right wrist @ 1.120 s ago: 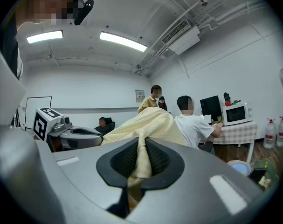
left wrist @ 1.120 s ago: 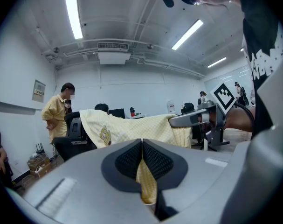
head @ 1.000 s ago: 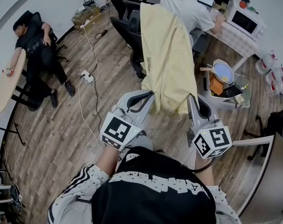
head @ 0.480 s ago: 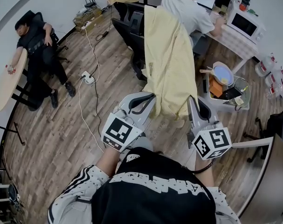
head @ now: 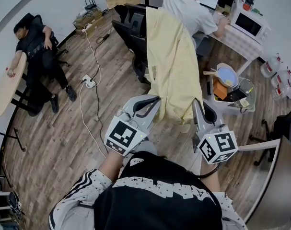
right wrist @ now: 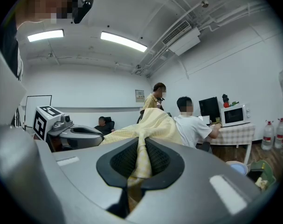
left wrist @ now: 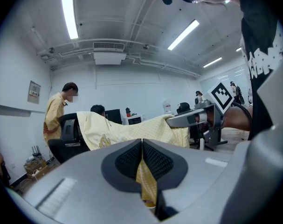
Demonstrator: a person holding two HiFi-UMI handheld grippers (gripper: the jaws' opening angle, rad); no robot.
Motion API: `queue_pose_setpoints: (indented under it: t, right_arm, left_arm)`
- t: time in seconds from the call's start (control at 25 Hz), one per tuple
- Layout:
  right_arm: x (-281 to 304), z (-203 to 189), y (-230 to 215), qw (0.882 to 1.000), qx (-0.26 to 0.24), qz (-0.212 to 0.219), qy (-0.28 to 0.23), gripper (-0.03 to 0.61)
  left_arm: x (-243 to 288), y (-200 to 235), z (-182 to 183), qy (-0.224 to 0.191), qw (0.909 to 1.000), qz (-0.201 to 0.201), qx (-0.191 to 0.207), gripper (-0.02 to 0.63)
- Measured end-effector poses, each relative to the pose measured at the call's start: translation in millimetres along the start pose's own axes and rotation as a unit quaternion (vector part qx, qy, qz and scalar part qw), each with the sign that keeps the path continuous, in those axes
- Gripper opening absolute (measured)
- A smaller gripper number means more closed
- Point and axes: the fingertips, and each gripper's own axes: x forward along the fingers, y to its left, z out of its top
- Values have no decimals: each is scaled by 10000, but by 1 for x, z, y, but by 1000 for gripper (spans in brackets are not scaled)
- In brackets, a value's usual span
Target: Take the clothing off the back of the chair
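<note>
1. Black chair (head: pixel 132 30): no shift from the earlier frame is noted.
2. Yellow garment (head: pixel 171 66): it is still draped over the chair back, with its lower edge drawn out level.
3. Left gripper (head: pixel 155 100) and right gripper (head: pixel 197 104): each is kept clamped on that edge.

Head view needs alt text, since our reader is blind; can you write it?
A left gripper and a right gripper, both handheld, are each shut on the lower edge of a pale yellow cloth garment draped over the back of a black office chair. A person in a white shirt sits beyond it.
</note>
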Motion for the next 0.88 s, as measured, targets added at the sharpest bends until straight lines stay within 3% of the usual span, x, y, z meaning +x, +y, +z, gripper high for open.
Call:
queue_pose_setpoints:
  t: [0.88]
  right_arm:
    - [-2,-4,7,10000,17,-80,19,34]
  left_arm:
    - [-6,-4,-6,19,9999,-114,-58,9]
